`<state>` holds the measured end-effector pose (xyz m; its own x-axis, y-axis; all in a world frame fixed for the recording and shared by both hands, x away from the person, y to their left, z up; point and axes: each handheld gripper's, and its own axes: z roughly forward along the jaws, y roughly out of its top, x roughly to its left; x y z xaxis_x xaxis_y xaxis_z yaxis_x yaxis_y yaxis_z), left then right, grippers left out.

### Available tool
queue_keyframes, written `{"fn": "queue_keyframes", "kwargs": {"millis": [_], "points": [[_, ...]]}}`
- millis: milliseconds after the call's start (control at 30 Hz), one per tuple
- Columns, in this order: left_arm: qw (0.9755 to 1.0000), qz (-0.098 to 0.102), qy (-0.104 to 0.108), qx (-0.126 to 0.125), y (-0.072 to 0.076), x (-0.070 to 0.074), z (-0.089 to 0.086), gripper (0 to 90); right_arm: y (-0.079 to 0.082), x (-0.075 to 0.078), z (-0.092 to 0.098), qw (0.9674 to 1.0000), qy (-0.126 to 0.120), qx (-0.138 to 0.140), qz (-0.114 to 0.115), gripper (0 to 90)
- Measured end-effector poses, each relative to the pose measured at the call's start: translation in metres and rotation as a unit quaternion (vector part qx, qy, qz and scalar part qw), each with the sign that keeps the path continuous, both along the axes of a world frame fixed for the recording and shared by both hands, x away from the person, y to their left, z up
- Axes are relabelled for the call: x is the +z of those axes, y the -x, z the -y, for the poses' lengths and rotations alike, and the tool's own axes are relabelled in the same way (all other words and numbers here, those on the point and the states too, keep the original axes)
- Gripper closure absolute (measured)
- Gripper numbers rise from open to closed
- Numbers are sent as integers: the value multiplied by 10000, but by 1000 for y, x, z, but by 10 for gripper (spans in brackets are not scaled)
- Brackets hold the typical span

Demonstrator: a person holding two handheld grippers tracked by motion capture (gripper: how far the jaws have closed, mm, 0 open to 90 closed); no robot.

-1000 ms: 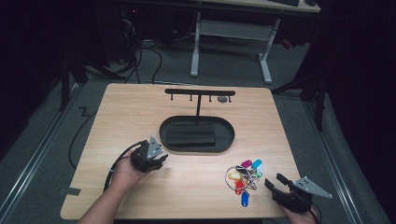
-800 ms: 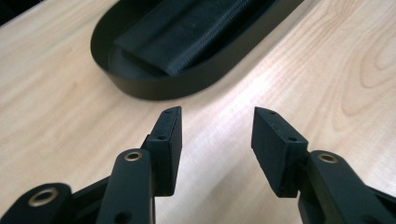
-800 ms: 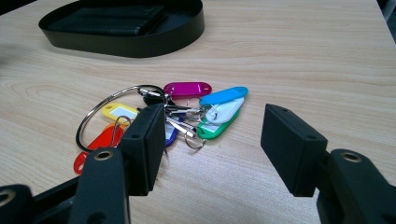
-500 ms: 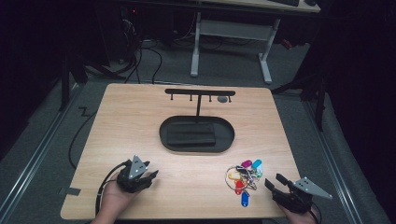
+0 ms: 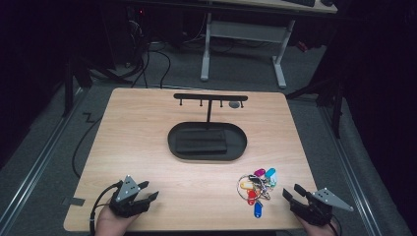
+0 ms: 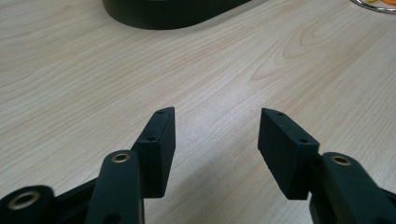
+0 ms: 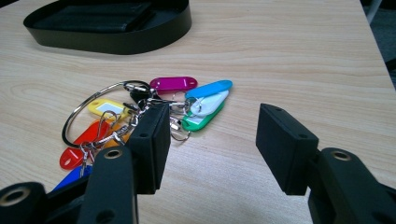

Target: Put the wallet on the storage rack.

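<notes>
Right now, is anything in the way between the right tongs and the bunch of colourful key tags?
No, nothing visible blocks them. The right tongs are open at the table's near edge, and the key tags lie just ahead on bare wood. The black tray sits farther back.

open tool (image 7: 210,140) beside key bunch (image 7: 149,109)

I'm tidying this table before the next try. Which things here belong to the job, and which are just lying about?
Belong to the job:
- bunch of keys with coloured tags, just ahead of the right claw
- black hook stand
- oval tray under it

Just lying about:
- white desk frame behind the table
- cables on the floor
</notes>
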<state>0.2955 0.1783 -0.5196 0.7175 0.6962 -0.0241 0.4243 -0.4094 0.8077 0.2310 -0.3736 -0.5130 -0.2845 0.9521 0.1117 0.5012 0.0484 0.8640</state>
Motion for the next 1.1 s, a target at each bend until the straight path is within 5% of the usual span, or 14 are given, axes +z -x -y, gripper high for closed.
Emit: {"fn": "queue_keyframes", "kwargs": {"millis": [167,333,467,800,933,1100], "points": [[9999,123,-101,41,-2,2,-3,419,-2,0,-5,9997,220,-1,-76,463],[9995,199,168,175,-5,6,-12,399,-6,2,-16,9981,573,53,-206,460],[9996,116,235,36,-10,3,-11,422,-13,4,-26,9940,1021,149,-367,440],[9988,-42,403,-267,-8,-3,-3,420,-30,12,-38,9900,1034,163,-948,397],[9983,55,396,-415,-6,-2,0,419,-32,19,-39,9846,1251,251,-1194,382],[9966,56,746,-357,-7,2,-5,414,-39,31,-39,9782,1346,412,-1525,371]]}}
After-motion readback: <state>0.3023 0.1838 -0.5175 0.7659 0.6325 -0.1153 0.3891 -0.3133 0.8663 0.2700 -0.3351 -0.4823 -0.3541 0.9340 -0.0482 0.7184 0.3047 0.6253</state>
